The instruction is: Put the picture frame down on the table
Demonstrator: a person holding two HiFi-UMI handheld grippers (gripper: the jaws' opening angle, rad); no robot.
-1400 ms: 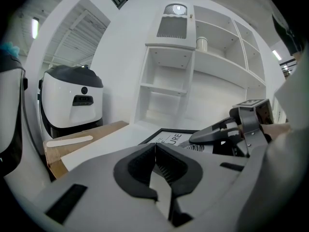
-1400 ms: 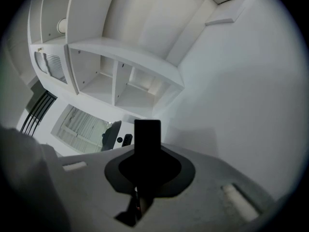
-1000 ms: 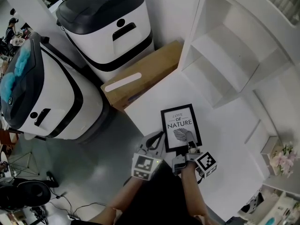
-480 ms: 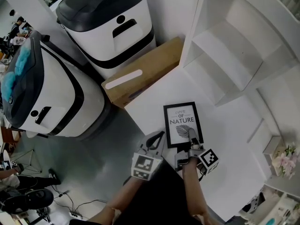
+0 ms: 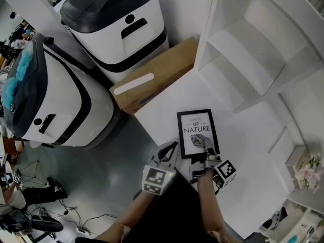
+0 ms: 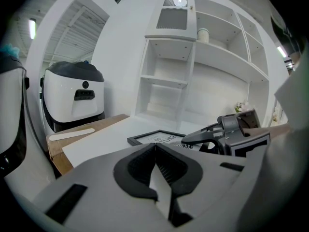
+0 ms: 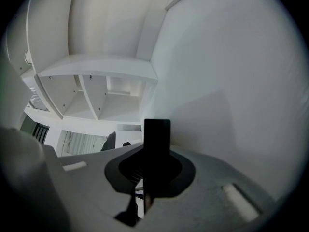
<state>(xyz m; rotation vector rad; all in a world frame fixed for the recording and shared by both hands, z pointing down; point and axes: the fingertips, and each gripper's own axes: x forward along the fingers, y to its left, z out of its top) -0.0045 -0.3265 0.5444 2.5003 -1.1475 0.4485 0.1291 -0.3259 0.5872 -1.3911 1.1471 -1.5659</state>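
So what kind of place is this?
Probably a lab or workshop with a staged home corner: a white table and shelf unit with a picture frame, beside two bulky white machines and loose floor cables.

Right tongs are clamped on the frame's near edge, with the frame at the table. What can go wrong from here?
1. The right tongs pinch only the near edge of the picture frame. If that edge isn't fully seated, opening may let it drop and slap the table.
2. The frame lies close to the table's near edge, so pulling back before the tongs fully open could drag it toward the floor.
3. The left tongs, shut and empty, sit beside the frame's corner and might nudge it.
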